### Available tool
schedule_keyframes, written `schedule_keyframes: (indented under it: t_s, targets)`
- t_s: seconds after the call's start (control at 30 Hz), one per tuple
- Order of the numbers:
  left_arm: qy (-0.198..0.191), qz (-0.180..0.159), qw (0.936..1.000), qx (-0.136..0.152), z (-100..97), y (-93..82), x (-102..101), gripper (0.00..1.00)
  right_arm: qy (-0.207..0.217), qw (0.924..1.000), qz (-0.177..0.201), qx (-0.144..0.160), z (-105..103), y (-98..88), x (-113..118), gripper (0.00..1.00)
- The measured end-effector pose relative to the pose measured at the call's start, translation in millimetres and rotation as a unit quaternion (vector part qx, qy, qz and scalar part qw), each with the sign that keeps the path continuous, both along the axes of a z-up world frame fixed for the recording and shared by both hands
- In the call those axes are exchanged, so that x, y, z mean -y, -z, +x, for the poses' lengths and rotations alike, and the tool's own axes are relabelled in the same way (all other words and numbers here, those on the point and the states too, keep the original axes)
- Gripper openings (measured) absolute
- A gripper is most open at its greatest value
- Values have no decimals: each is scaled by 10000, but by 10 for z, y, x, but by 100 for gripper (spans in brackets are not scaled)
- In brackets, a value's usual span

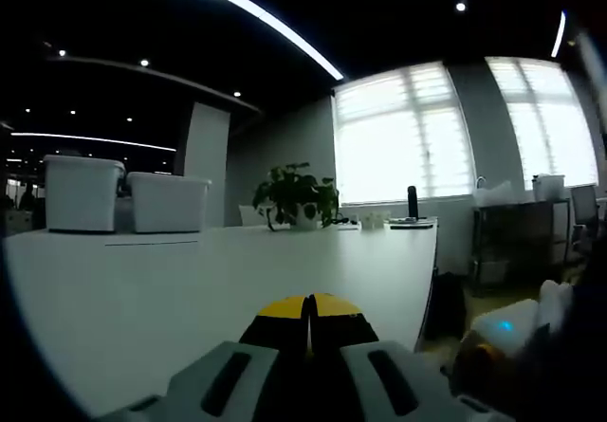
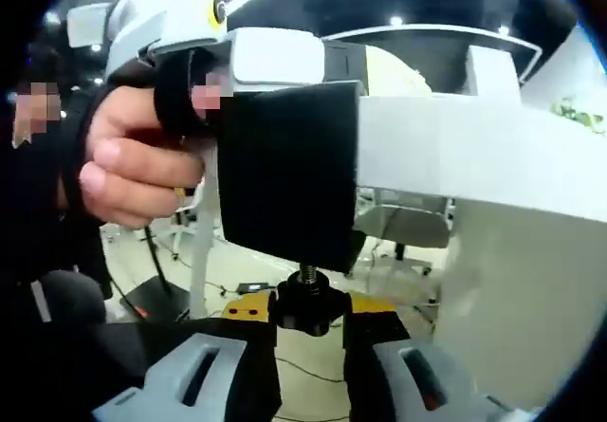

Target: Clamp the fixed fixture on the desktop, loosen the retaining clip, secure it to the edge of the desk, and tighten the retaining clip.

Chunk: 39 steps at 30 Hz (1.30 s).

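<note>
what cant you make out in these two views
- Left gripper view: what the shut left claw holds, if anything; its yellow tips cover it.
- Right gripper view: where the black block clamp meets the white desk edge; the clamp covers it.
- Right gripper view: black screw knob, tight or loose.

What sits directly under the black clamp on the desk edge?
Under the black clamp, a threaded screw ends in a black knob between the right gripper jaws. The clamp hides the desk edge.

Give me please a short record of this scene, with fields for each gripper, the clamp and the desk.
left gripper: jaws shut, above the white desk
right gripper: jaws shut on the black knob
black clamp: sits on the desk edge, screw below
hand: holds the other gripper beside the clamp
desk items: two white bins, plant
</note>
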<state>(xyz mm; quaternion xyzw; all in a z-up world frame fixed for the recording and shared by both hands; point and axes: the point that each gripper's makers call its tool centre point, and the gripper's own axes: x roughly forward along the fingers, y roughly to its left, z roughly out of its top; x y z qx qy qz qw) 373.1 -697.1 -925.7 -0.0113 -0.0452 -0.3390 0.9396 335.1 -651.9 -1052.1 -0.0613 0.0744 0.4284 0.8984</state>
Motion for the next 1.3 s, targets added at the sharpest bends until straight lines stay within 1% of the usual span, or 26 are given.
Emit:
schedule_keyframes:
  t_s: [0.13,0.17,0.2,0.23,0.33,0.37,0.4,0.47,0.67,0.77,0.8,0.87,0.93,1.03,1.1,1.13,1.17,1.2,1.23,1.3]
  targets:
    - [-1,-3,10000,-5,10,3,0,1,-488,9987,107,-29,-24,-10,-5,24]
    - [-2,-6,10000,-9,15,4,-1,1,-631,9979,141,30,-32,-17,-8,24]
    - [-2,-11,10000,-19,18,5,-2,1,-796,9966,223,0,-47,-19,-14,24]
    - [-4,-16,10000,-18,19,4,-2,1,-876,9958,281,-33,-44,-19,-16,24]
    - [11,-5,10000,-2,19,5,2,1,-1215,9915,465,-13,-37,-11,-54,24]
    - [7,-3,10000,3,19,5,2,1,-1339,9896,528,0,-43,-11,-59,24]
    - [14,-5,10000,-8,19,7,4,1,-1474,9875,552,79,-32,-8,-55,24]
    - [24,-2,10000,2,18,6,7,1,-1572,9858,585,62,-14,5,-45,24]
    - [25,-6,10000,-9,27,12,7,1,-1727,9829,632,105,-44,-8,-61,24]
    - [27,-8,10000,-9,31,13,7,1,-1856,9797,762,29,-53,-13,-63,24]
    - [34,-7,10000,-7,31,14,9,1,-1915,9780,824,96,-52,-23,-63,24]
    - [34,-7,10000,-3,25,10,15,1,-1963,9775,754,162,-54,-21,-56,24]
    - [36,-1,10000,9,14,-1,27,1,-1952,9778,735,174,-56,-27,-60,24]
    - [37,-1,10000,5,15,-2,27,1,-1866,9796,739,103,-57,-34,-50,25]
    - [35,-1,10000,4,12,-4,28,1,-1717,9826,711,45,-42,-26,-32,25]
    - [34,-4,10000,1,11,-5,29,1,-1630,9842,695,31,-32,-22,-21,27]
    - [33,-5,10000,-6,9,-6,29,1,-1423,9875,675,13,7,-25,25,31]
    - [32,-7,10000,-5,7,-7,29,1,-1224,9905,622,78,39,-33,65,35]
    - [32,-8,10000,-13,7,-7,28,1,-1076,9926,533,164,51,-38,102,37]
    - [22,-11,10000,-15,10,-8,23,1,-759,9962,399,170,45,-42,156,40]
